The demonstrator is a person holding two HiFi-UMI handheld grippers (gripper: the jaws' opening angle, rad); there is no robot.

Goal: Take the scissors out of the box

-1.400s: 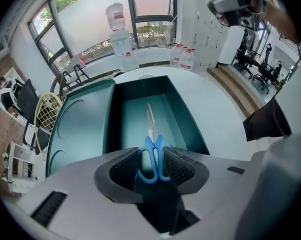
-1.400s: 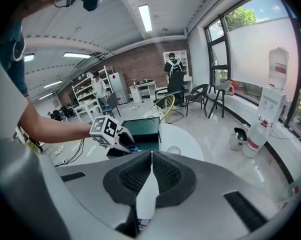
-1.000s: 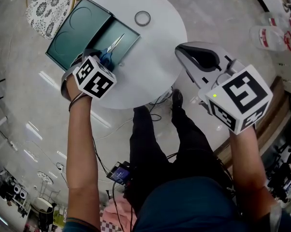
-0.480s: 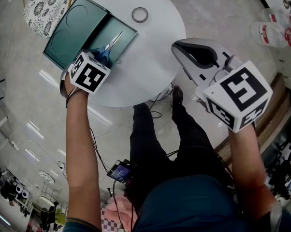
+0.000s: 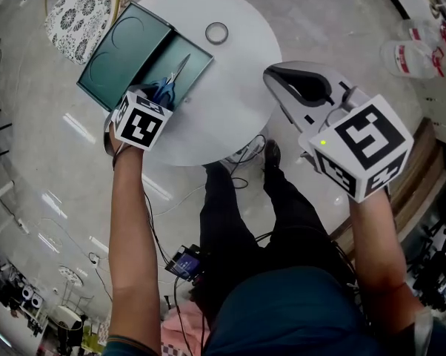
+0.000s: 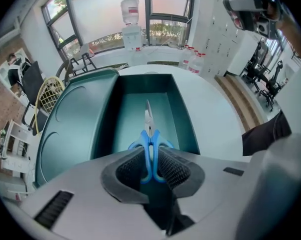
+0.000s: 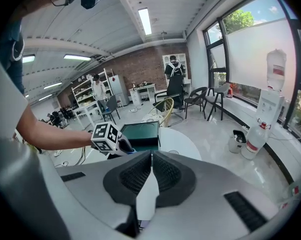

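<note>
With the left tool clenched on the blue handles of the scissors, which lie in the green box on the bench, I'd lift straight up, blades level, clear of the walls, while the right tool, closed and empty, hangs aside.

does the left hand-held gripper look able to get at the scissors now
Yes, most likely: the box lies open, nothing covers the scissors, and the left hand-held gripper has its jaws closed on their blue handles.
</note>
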